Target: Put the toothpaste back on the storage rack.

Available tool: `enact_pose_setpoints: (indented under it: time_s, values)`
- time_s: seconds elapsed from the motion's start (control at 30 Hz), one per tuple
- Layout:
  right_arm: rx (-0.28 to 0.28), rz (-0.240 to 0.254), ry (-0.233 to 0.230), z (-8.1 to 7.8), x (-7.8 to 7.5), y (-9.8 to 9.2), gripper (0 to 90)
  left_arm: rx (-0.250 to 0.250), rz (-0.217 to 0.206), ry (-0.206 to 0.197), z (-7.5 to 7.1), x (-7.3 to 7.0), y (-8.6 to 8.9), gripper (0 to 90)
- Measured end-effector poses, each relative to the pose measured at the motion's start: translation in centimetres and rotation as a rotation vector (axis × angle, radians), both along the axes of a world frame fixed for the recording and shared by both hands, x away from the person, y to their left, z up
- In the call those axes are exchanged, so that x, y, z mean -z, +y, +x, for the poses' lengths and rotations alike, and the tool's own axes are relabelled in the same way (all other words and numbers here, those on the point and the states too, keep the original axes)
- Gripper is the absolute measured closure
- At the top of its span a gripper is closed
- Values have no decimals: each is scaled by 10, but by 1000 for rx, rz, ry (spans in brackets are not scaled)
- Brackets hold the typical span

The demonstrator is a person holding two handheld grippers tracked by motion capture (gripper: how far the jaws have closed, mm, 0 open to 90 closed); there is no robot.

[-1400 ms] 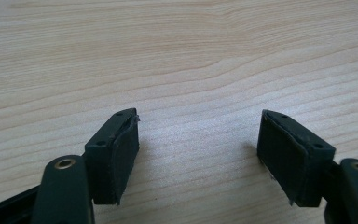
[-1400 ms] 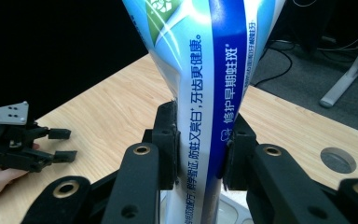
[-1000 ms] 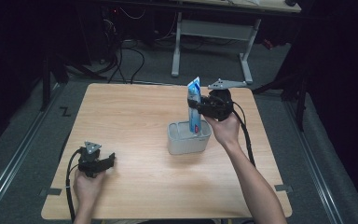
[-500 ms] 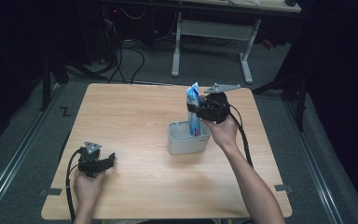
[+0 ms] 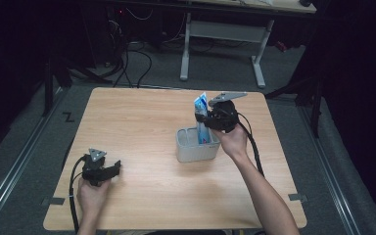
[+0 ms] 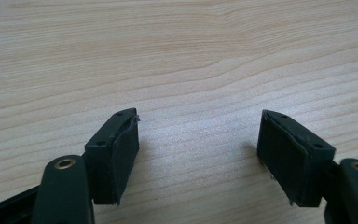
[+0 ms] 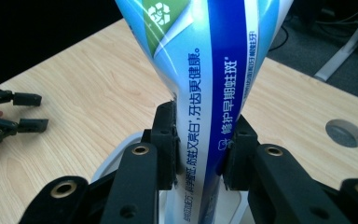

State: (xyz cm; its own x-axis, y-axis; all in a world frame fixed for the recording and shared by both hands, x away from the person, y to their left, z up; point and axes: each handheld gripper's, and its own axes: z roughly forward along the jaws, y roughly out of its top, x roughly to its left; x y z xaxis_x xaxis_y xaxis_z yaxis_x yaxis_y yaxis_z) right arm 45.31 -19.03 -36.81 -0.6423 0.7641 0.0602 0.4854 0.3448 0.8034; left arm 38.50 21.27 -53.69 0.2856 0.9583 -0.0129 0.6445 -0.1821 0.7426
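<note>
Our right gripper [image 5: 206, 119], clamped on the tube [image 5: 201, 117], had lowered it partway into the bin [image 5: 196, 151]; left gripper [image 5: 108, 170] lay open, far left of the bin

One toothpaste tube [image 5: 201, 108] is standing upright at the worktop's [image 5: 142, 122] three o'clock side, and one grey rectangular holder [image 5: 193, 151] is sitting under it. Two handheld grippers are showing: one left gripper [image 5: 111, 169] at seven o'clock and one right gripper [image 5: 200, 119] by the tube. Two forearms are reaching in from six o'clock. One white-legged desk [image 5: 220, 34] is standing beyond, at twelve o'clock.
</note>
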Motion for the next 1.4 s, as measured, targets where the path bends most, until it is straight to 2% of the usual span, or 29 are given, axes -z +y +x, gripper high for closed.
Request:
enact_pose_setpoints:
  time_s: [0.17,0.9,1.07,1.4]
  values:
    - [0,-6,21,0,7,-1,705,0,0,0,0,0,0,298]
    - [2,-26,62,-4,23,-1,701,0,0,0,0,0,0,299]
    - [-2,-32,65,-4,26,2,701,-1,0,0,0,0,0,298]
    - [4,-40,100,-1,37,3,697,-1,0,0,0,0,0,298]
